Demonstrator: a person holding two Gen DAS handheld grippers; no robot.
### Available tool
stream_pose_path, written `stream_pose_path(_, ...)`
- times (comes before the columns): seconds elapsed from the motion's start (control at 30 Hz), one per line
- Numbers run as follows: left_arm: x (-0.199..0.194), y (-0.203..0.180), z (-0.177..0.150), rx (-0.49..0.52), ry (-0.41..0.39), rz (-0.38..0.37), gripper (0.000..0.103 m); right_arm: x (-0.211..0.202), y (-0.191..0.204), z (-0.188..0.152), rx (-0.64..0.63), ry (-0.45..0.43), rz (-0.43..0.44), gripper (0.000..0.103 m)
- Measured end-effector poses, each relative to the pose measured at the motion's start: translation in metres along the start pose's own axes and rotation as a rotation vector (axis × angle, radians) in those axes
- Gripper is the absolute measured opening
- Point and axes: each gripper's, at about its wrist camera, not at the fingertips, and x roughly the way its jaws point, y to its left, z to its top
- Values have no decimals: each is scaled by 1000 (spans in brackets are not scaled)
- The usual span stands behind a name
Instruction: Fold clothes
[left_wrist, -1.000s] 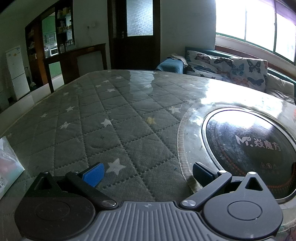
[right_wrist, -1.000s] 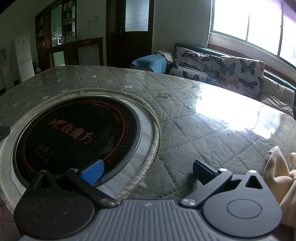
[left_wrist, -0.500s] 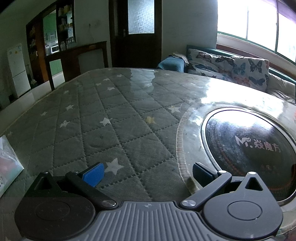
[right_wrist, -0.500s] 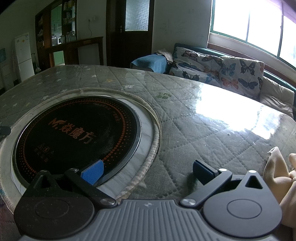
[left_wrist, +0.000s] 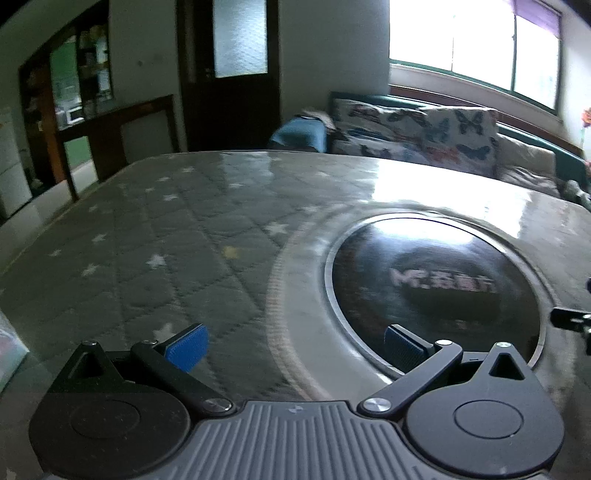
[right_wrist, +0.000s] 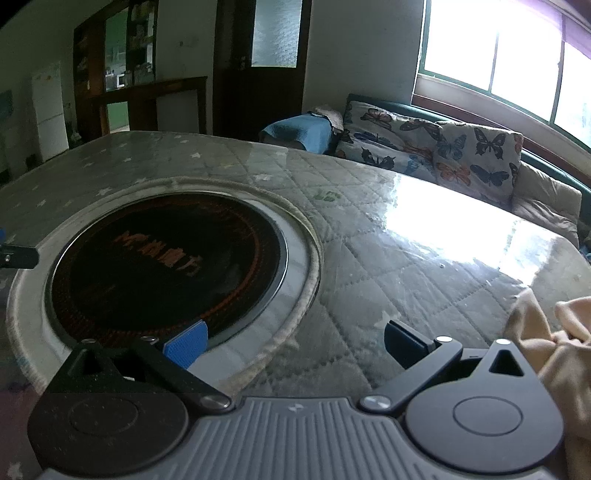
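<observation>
1. Beige cloth (right_wrist: 554, 339) is lying bunched at the far right edge of the right wrist view, on the quilted table cover (right_wrist: 406, 266), just beside the right gripper (right_wrist: 295, 338). It isn't showing in the left wrist view at all.
2. Right gripper is standing wide w/ nothing between its blue pads; it's hovering low over the rim of the round black cooktop (right_wrist: 166, 258) set into the table.
3. Left gripper (left_wrist: 293, 343) is likewise gaping wide and empty, sitting over the starred part of the cover on the other side of the same cooktop. That view is blurring, so it's prob. in motion.
4. Step in hand, as I'm judging it: cloth is lying crumpled, not folded, and neither gripper is holding it. Whether this heap is waiting for folding or is one of several, pics aren't settling.
5. Doing it well, in my view: going for a hem or corner rather than the thick middle, pinching one layer only, keeping the pads low to the cover, and spreading the piece on the flat quilted area, away from the cooktop rim.
6. Long axis & heading: can't tell. Only a few rumpled folds are showing, w/ two peaks poking up and the rest running out of frame to the right.
</observation>
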Motion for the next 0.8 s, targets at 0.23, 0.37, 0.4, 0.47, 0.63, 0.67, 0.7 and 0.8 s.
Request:
stream_pose_path(0.23, -11, -35, -1, 55, 14, -56, 103, -24, 0, -10, 5, 12, 1, 103)
stream_pose_path(0.37, -19, -51, -4, 82, 13, -81, 103, -38, 0, -15, -1, 8, -18, 103)
stream_pose_path(0.4, -21, -55, -5, 88, 13, -87, 103, -41, 0, -17, 0, 6, -21, 103)
stream_pose_path(0.47, -25, -62, -6, 101, 12, -99, 103, -49, -2, -20, 10, 6, -24, 103)
stream_pose_path(0.63, -36, -82, -10, 132, 11, -129, 103, -68, -7, -29, 41, 6, -42, 103)
stream_pose_path(0.67, -39, -85, -11, 137, 12, -136, 103, -71, -7, -32, 42, 7, -48, 103)
stream_pose_path(0.7, -41, -88, -12, 144, 11, -142, 103, -75, -7, -34, 43, 8, -54, 103)
stream_pose_path(0.8, -47, -99, -15, 172, 8, -155, 103, -85, -8, -42, 51, 12, -59, 103)
